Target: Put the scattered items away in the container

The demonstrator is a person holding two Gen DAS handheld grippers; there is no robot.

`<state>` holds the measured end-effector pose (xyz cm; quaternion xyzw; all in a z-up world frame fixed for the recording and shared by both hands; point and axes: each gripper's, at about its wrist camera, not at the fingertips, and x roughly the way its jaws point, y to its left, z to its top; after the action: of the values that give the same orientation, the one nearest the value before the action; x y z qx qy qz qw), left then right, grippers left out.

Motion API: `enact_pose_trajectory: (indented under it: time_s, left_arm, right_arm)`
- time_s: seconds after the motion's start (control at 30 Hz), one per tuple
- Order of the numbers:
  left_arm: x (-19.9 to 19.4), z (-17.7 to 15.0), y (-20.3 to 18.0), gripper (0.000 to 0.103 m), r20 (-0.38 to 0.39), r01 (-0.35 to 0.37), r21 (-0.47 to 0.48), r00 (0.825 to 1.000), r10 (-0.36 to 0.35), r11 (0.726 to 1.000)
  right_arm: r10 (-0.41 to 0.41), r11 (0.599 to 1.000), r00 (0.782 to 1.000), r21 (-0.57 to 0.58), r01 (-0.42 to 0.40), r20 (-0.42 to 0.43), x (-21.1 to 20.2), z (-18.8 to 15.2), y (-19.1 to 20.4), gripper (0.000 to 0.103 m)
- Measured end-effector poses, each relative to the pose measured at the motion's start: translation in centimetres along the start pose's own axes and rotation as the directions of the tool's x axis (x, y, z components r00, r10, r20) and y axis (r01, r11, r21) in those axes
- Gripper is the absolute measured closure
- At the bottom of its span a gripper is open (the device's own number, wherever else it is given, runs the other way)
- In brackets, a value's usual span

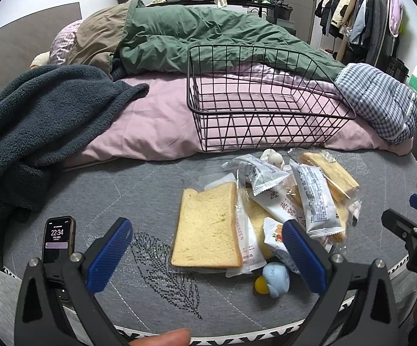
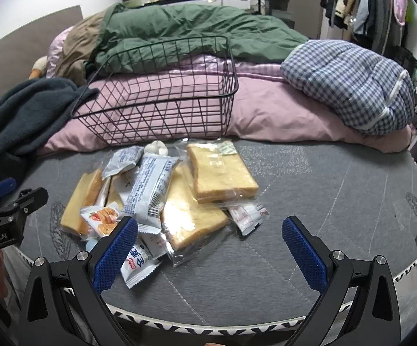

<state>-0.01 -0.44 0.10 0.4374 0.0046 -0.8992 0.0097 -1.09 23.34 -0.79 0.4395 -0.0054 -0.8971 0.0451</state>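
Observation:
A black wire basket (image 1: 274,122) (image 2: 156,102) stands empty on the pink sheet behind a heap of snacks on the grey mattress. The heap holds a wrapped bread slice (image 1: 208,227) (image 2: 191,222), a wrapped toast stack (image 1: 329,173) (image 2: 222,173), white-blue packets (image 1: 315,199) (image 2: 150,187), a strawberry packet (image 2: 101,219), a small white figure (image 1: 274,158) and a blue toy with a yellow ball (image 1: 276,278). My left gripper (image 1: 207,226) hangs open above the near side of the heap, holding nothing. My right gripper (image 2: 209,222) is open too, over the heap's right side.
A phone (image 1: 58,236) lies at the near left. A dark teal blanket (image 1: 35,132) is piled on the left, a green duvet (image 1: 208,34) behind the basket, a checked pillow (image 2: 349,86) on the right. The mattress edge (image 2: 208,324) runs close below the grippers.

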Motion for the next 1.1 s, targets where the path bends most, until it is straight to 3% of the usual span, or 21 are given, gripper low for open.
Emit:
enact_pose_trajectory:
  time_s: [0.27,0.47,0.6,0.87,1.1]
  left_arm:
    - [-0.4,0.2,0.3,0.000,0.015,0.025,-0.035,1.000,-0.024,0.999]
    - [-1.5,0.7,1.2,0.000,0.082,0.028,-0.072,0.996,-0.022,0.997]
    - [-1.5,1.2,1.9,0.000,0.072,0.037,-0.101,0.997,-0.030,0.994]
    - [-1.7,0.7,1.1,0.000,0.076,0.094,-0.062,0.993,-0.089,0.994]
    - [-1.7,0.6,0.8,0.000,0.075,0.078,-0.062,0.994,-0.074,0.995]
  right_arm:
    - [0.017,1.000,1.000,0.010,-0.017,0.016,-0.3,0.1,0.0,0.000]
    - [0.048,0.998,0.998,0.025,-0.049,0.030,-0.6,0.1,-0.2,0.000]
    - [0.077,0.995,0.996,0.065,-0.080,0.047,-1.1,0.2,-0.9,0.000]
    - [0.122,0.985,0.991,0.118,-0.129,0.060,-1.4,0.5,-1.6,0.000]
    - [0.137,0.982,0.988,0.118,-0.145,0.072,-1.5,0.4,-1.4,0.000]
